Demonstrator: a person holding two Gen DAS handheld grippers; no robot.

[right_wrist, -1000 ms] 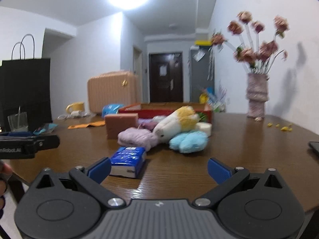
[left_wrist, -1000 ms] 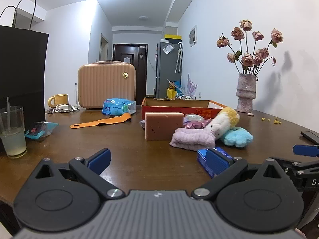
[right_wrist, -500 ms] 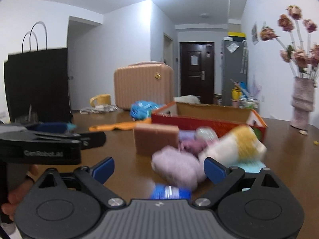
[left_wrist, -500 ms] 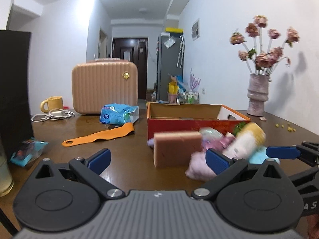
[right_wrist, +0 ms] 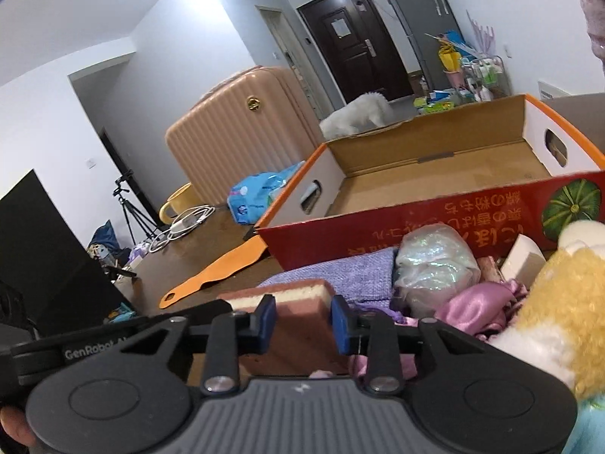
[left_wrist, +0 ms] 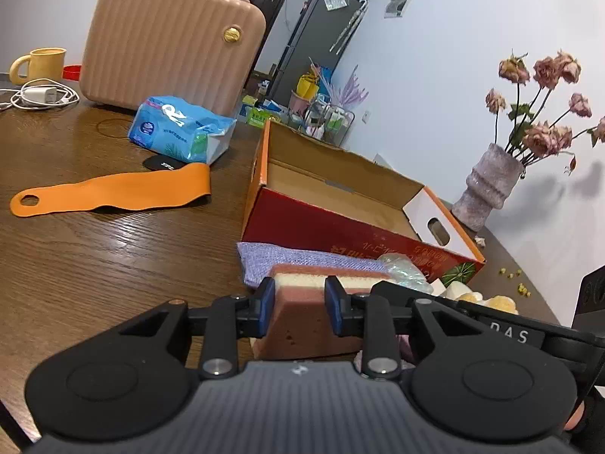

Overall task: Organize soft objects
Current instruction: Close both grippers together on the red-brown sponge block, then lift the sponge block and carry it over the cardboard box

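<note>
Left hand-held gripper: jaws closing, blue pads pressed on both side faces of the layered sponge block. Block is pink-brown with a cream layer near the top and a pink top skin, porous face toward the camera. It stands at the near edge of the pile, just in front of the box.

Right hand-held gripper: jaws closing too, blue pads flanking the same sponge block and in contact with its sides. Both grippers grasp the one block from neighbouring angles. In the right wrist view the other tool's black arm reads "GenRobot"; in the left wrist view the other arm shows "DAS".

Just behind the block: lilac woven cloth, flat, coarse weave. Right of it a crinkled iridescent plastic bundle, shiny pink satin fabric, a small white block, and a yellow-and-white plush toy, fuzzy, at the far right.

Cardboard box: open, red outer wall, orange rim, white ends with handle cut-outs, plain brown inside. Yellow East Asian print appears upside down beside a green pumpkin picture; I cannot read it.

Bench: dark wood grain. Left of the box lie an orange strap with a hole at one end, a blue tissue pack, a ribbed pink hard case with a gold clasp, a yellow mug and a white charger cable. A textured vase of dried roses stands far right.
</note>
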